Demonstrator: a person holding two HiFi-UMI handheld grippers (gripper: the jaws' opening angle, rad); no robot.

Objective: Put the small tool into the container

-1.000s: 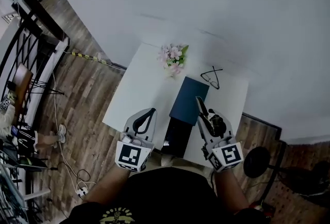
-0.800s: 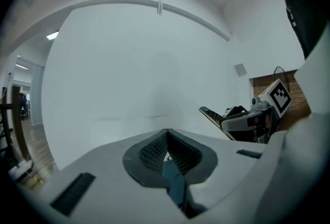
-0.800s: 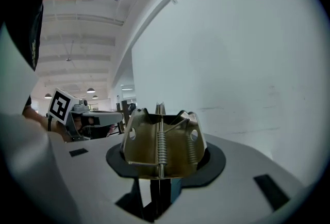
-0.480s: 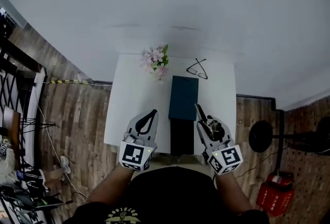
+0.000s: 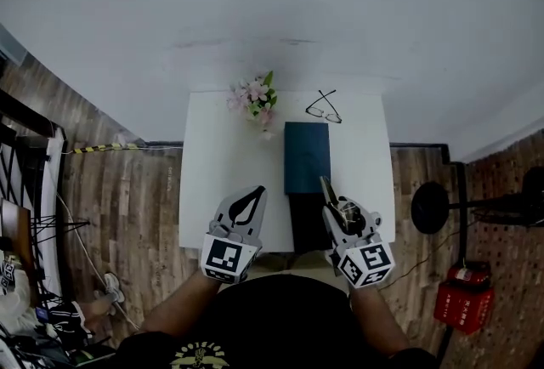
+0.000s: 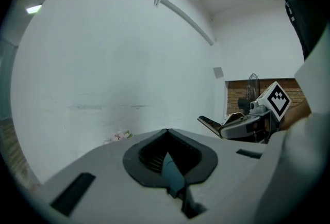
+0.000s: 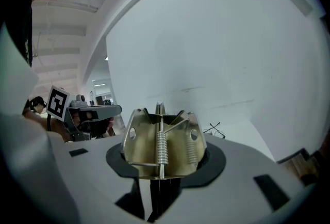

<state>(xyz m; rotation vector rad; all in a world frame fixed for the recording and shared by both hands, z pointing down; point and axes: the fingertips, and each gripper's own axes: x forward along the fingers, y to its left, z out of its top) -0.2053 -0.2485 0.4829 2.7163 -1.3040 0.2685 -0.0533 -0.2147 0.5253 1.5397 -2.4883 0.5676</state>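
Brass spring clip (image 7: 161, 140) sitting clamped in right gripper (image 5: 325, 184), hovering at near edge of table (image 5: 212, 163)
Carrying step, I'd say; next needing a reach fwd over teal container (image 5: 306, 156) & release; left gripper (image 5: 257, 191) hanging closed, empty

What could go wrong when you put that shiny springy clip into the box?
1. The metal clip is pinched in the right gripper, which is near the front edge of the table. If it slips, it may drop to the floor.
2. I cannot tell whether the dark blue box is open. A shut lid would block the clip.
3. The glasses and flowers sit just beyond the box, so reaching too far might bump them.
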